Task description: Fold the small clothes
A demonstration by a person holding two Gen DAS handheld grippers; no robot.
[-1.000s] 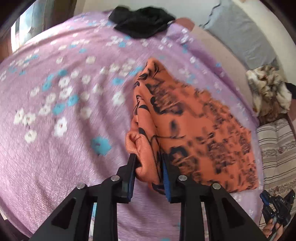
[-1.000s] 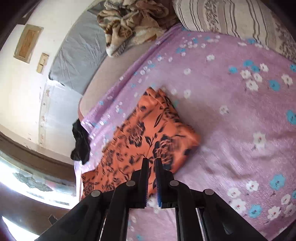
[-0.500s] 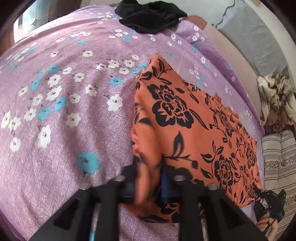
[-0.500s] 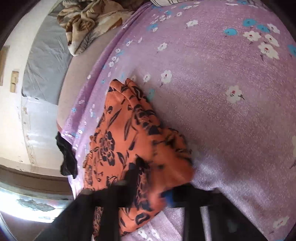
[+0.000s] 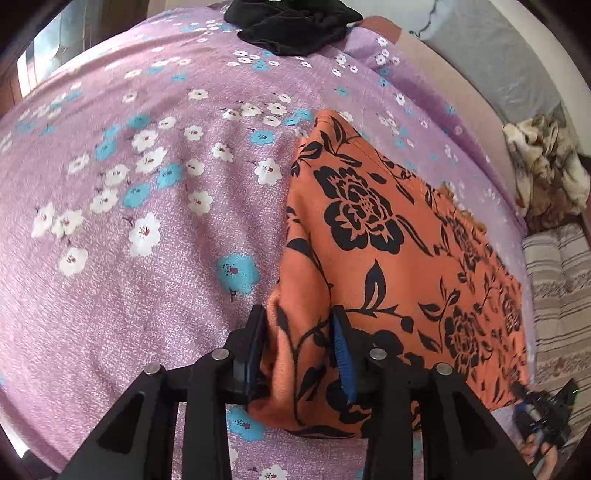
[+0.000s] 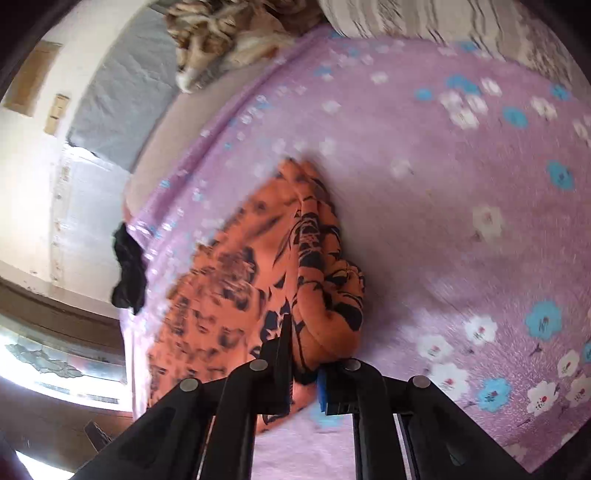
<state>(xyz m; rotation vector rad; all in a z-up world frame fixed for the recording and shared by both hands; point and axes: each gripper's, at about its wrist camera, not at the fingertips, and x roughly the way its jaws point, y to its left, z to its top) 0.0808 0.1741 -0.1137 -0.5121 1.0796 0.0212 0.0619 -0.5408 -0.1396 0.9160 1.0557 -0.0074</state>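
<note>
Left wrist view: the left gripper (image 5: 299, 332) points steeply down at the bed, its jaws parted with a thick corner fold of the orange floral garment (image 5: 388, 258) bunched between them. They have just been opening, and whether the pads press the cloth I cannot tell. The garment lies flat on the purple flowered bedspread (image 5: 147, 184), stretching away toward the striped pillow (image 5: 561, 280). A black garment (image 5: 291, 26) sits at the far edge. The right gripper (image 5: 543, 417) shows only as a dark shape at the lower right, partly cut off.

In the right wrist view that gripper (image 6: 304, 354) also angles down, its jaws narrowly apart and just widening, with a bunched orange edge between them. Motion blur smears the cloth, so contact is unclear.
</note>
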